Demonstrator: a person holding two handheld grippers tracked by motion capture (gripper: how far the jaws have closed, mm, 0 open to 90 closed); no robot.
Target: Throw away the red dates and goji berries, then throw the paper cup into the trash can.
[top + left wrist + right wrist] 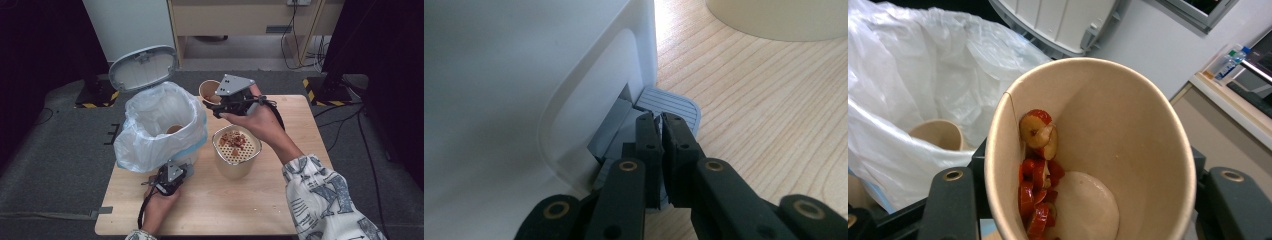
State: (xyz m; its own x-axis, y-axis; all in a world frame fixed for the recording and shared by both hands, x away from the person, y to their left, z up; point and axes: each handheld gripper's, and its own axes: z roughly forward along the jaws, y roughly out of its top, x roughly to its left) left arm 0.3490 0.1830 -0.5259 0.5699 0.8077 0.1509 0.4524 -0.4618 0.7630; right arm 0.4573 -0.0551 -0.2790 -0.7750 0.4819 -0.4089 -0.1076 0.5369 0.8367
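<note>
At the near edge of the wooden table point(210, 210), the person's left hand point(159, 202) holds the left gripper point(172, 175) low against the foot of the white bin point(524, 100). In the left gripper view its 2 black jaws are all but closed, only a sliver between the tips, which rest on the grey ribbed pedal point(671, 106) jutting from the bin's base; they grip nothing.

Just beyond, at the table's left, the bin stands with a clear plastic liner point(155, 125) spilling over its rim and its lid point(142, 67) swung up at the far side. 1 paper cup point(938, 134) lies inside the liner.

Right of the bin, mid-table, sits a beige container point(236, 155) topped by a perforated strainer point(235, 147) holding reddish-brown pieces.

Farther back, the right hand point(255, 120) lifts the right gripper point(227, 102) above the table near the bin's right rim. Its jaws clamp either side of a tilted paper cup point(1093, 150), which holds red fruit slices point(1037, 170) clinging to its left inner wall.
</note>
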